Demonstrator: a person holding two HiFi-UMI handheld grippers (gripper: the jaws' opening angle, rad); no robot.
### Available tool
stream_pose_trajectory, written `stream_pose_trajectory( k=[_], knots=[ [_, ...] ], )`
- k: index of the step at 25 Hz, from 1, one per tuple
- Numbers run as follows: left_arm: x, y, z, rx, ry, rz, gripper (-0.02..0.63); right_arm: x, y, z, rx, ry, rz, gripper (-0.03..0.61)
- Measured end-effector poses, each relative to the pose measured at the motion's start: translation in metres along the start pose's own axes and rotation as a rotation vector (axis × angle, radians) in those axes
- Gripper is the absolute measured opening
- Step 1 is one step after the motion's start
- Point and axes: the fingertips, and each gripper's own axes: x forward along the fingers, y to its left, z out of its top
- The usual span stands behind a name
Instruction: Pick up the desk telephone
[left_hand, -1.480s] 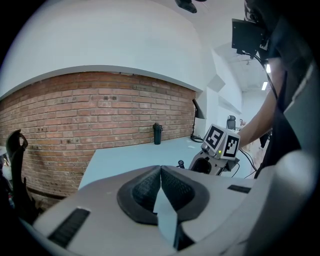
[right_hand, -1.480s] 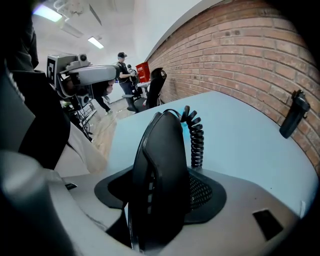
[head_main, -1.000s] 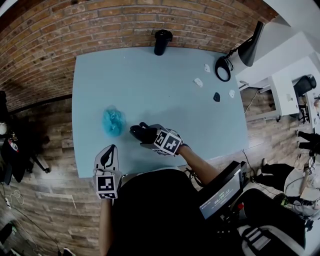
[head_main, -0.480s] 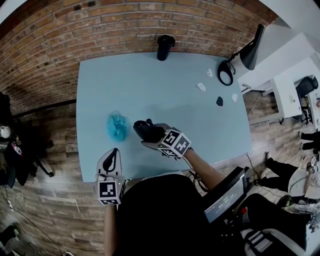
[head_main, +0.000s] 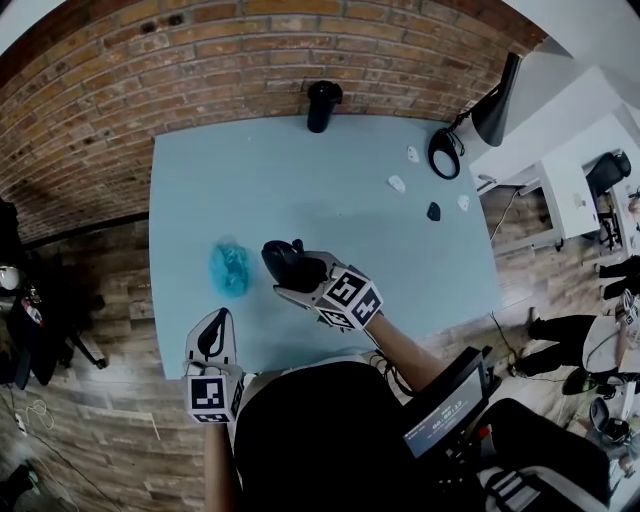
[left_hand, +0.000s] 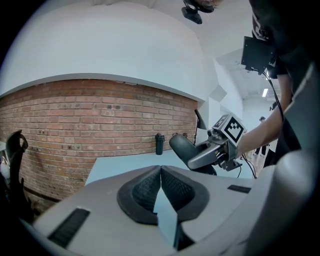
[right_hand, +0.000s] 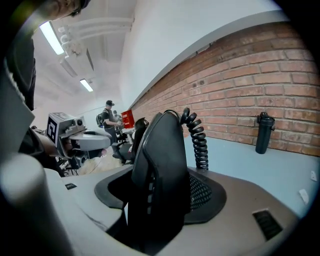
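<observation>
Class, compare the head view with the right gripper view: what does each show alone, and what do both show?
Only the head view: the crumpled blue object and small white pieces on the table. Only the right gripper view: the coiled cord rising behind the handset, a person standing far off, ceiling lights. Both: the handset clamped in the right gripper, the left gripper, the black bottle by the brick wall.
</observation>
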Motion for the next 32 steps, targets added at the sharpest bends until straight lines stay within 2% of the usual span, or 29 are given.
stream_pose_trajectory(
  k=[6,16,21,25,32],
  knots=[
    [0.006,-0.001,0.009,0.008,-0.009,-0.022,0.025,-0.009,-0.003,0.03,-0.019,-0.069,-0.031,0.296],
    [0.016,0.0,0.012,0.001,-0.015,-0.051,0.025,-0.021,-0.005,0.076,0.023,-0.21,-0.069,0.296],
    [0.018,-0.005,0.02,0.01,-0.027,-0.071,0.025,-0.034,-0.005,0.101,-0.011,-0.271,-0.097,0.296],
    [0.019,-0.011,0.023,0.016,-0.029,-0.095,0.025,-0.052,-0.005,0.123,-0.019,-0.358,-0.137,0.296],
    [0.023,-0.02,0.028,0.031,-0.035,-0.134,0.025,-0.074,0.013,0.148,-0.09,-0.495,-0.112,0.296]
  ],
)
